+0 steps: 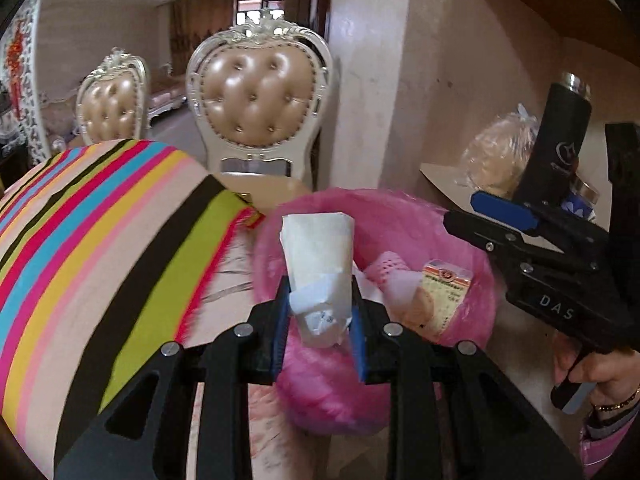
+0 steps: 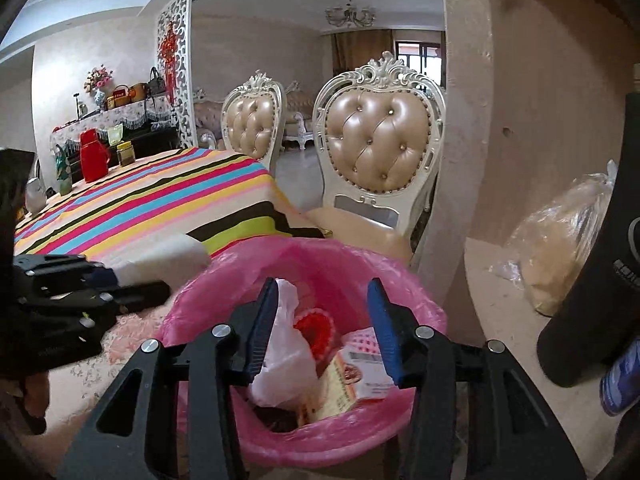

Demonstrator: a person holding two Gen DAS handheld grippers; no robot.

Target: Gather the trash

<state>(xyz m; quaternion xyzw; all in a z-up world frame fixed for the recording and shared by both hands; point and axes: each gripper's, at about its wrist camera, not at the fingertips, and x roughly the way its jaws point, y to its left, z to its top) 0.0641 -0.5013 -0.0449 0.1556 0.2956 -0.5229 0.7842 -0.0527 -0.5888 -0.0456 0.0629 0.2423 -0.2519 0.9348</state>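
Note:
My left gripper is shut on a folded white paper wrapper and holds it over the near rim of a bin with a pink liner. In the right wrist view my right gripper hangs over the same bin, jaws apart. A white plastic bag lies in the bin against the left pad; the right pad is clear of it. A red heart-shaped piece and printed cartons lie in the bin too. My right gripper shows at the bin's right edge in the left wrist view.
A table with a striped cloth stands left of the bin, with two padded chairs behind. On a ledge to the right stand a black bottle and a clear bag of beige stuff. A pillar rises behind the bin.

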